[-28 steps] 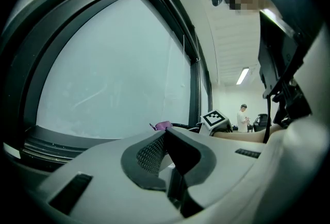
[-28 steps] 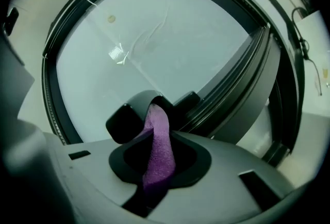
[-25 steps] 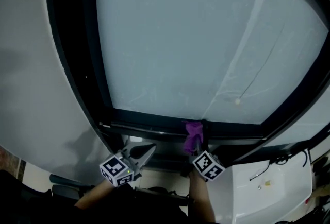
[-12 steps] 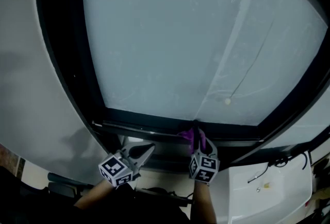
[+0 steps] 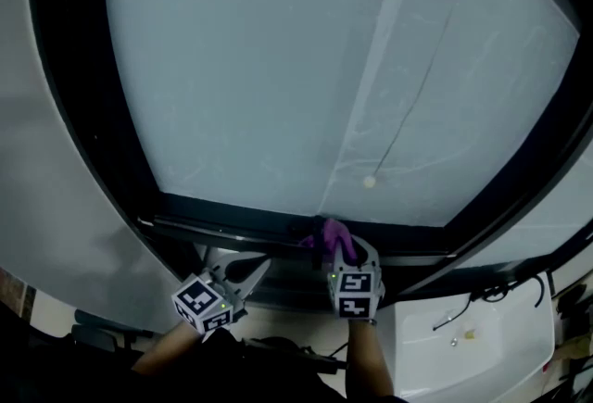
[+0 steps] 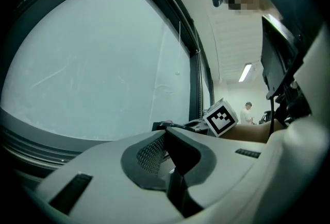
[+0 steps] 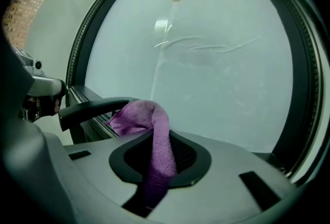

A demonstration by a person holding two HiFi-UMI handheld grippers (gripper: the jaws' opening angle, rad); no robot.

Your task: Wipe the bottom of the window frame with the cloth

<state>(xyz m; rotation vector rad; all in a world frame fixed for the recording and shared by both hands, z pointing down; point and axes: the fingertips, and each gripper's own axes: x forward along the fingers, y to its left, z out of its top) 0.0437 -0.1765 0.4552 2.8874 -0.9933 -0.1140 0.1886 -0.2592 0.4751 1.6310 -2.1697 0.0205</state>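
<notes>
Here the right gripper [image 5: 344, 255] is clamped on the purple cloth [image 5: 333, 236], holding it against the bottom window frame [image 5: 232, 221] at lower centre, ready to wipe. The left gripper [image 5: 250, 269] hangs lower left, jaws together and empty.

Left gripper [image 5: 260, 265], right gripper [image 5: 334, 245]: pale grey moulded plastic shells, dark mesh-textured pads [image 6: 148, 155]; each carries white cube [image 5: 199, 302], black square markers.

Left tool [image 5: 259, 265] hangs back with jaws together; right tool [image 5: 348, 249], further forward, pinches the cloth [image 5: 331, 233].
</notes>
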